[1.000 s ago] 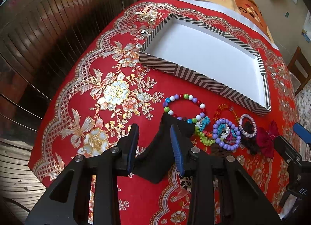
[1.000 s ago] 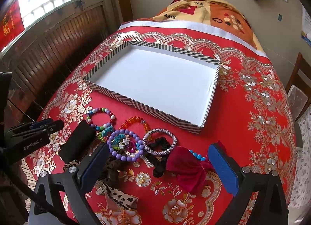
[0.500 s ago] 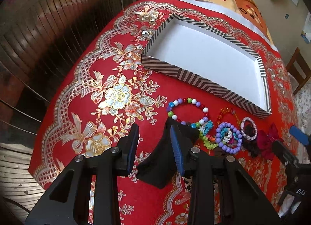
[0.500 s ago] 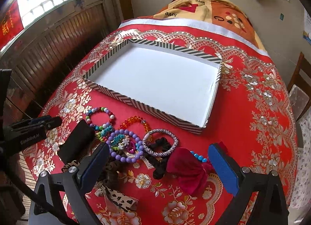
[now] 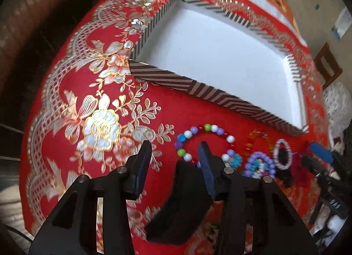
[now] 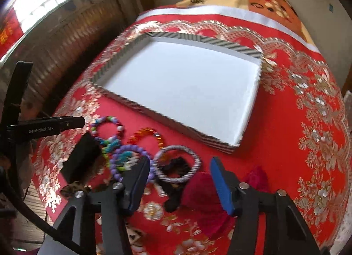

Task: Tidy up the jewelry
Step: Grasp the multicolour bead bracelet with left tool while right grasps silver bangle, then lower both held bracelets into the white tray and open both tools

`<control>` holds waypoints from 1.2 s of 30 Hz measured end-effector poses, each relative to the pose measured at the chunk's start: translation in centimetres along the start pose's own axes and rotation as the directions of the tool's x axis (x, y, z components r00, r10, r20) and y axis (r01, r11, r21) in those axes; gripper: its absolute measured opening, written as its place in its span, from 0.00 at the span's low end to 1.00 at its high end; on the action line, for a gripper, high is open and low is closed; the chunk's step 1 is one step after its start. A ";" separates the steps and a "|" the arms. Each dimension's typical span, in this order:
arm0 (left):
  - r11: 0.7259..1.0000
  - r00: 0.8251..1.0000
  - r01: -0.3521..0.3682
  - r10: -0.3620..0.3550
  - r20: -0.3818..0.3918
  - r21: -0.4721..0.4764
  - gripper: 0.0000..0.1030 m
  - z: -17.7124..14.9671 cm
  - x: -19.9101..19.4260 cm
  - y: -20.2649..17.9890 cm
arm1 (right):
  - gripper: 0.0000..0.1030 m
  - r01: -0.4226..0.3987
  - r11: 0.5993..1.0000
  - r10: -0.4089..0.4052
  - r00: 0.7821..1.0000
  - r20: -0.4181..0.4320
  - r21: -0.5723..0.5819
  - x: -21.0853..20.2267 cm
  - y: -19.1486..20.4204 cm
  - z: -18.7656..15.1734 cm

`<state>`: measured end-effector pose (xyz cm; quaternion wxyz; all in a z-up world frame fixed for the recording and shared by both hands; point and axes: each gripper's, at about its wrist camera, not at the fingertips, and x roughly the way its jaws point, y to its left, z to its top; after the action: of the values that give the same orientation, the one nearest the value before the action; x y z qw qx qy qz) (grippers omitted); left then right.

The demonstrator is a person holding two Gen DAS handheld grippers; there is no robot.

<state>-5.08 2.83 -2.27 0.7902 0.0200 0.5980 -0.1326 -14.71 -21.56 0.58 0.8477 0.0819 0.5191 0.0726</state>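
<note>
A red cloth with gold and silver flowers (image 5: 103,123) covers the table, a wooden wall panel runs along one side, and a shallow white tray with a striped rim (image 6: 140,107) sits in the middle with nothing in it. All the jewelry lies bunched on the cloth just in front of the tray's near wall, none of it put away yet. The left gripper (image 5: 173,156) hangs over the left end of the heap with its jaws apart and nothing between them, a black velvet piece (image 5: 187,200) lying beneath them. The right gripper (image 6: 179,171) hovers with its jaws wide apart, astride the silver-and-purple woven bangle (image 6: 177,164), gripping nothing. I'd say the trouble here is the crowding: the purple bead bracelet (image 6: 129,158) overlaps the small turquoise-and-white beaded piece (image 6: 126,157) and touches the bangle, so closing on one could drag a neighbour along or spill it short of the tray. Both views are blurred, which would make aiming harder. Counting what I can make out: one multicolour bead bracelet (image 5: 202,142), one orange-red bead bracelet (image 6: 147,135), one purple one, one woven bangle, one black hair tie (image 6: 175,166) inside the bangle, one dark red bow (image 6: 204,191), one leopard-print piece (image 6: 72,189), one black velvet piece. Anything under the bow I cannot tell.
</note>
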 end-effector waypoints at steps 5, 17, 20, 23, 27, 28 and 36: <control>0.998 0.999 -0.031 0.033 -0.029 0.063 0.42 0.9 1.9 -0.5 | 0.48 -0.006 1.000 0.005 0.999 -0.033 -0.018 1.8 -1.1 0.1; 0.982 0.996 -0.090 0.091 0.004 0.165 0.38 2.1 3.6 -2.3 | 0.21 0.044 0.997 -0.050 0.995 -0.091 -0.065 5.4 -1.9 0.8; 0.981 0.997 -0.076 0.074 0.019 0.177 0.14 2.2 3.9 -3.1 | 0.16 0.065 0.991 -0.076 0.992 -0.099 -0.113 5.3 -1.1 0.4; 0.988 0.999 -0.047 0.047 0.005 0.149 0.08 2.3 3.6 -2.6 | 0.07 0.092 0.987 -0.102 0.992 -0.076 -0.130 5.1 -1.1 -0.1; 0.996 1.000 0.028 -0.028 -0.003 0.082 0.07 2.5 1.9 -1.3 | 0.07 0.027 0.998 -0.030 0.998 -0.047 -0.054 3.2 -2.5 0.0; 0.996 0.999 0.034 -0.035 0.006 0.078 0.07 2.6 1.2 -1.1 | 0.07 0.015 0.999 -0.017 0.999 -0.036 -0.047 2.7 -2.6 0.0; 0.995 0.991 0.067 -0.076 0.107 0.080 0.07 3.4 -4.9 -1.9 | 0.07 -0.038 0.999 0.038 0.997 0.063 -0.006 -2.7 -3.0 1.5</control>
<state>-3.54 1.25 3.63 0.8153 0.0213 0.5485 -0.1845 -14.43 -25.12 2.93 0.8624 0.0918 0.4901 0.0875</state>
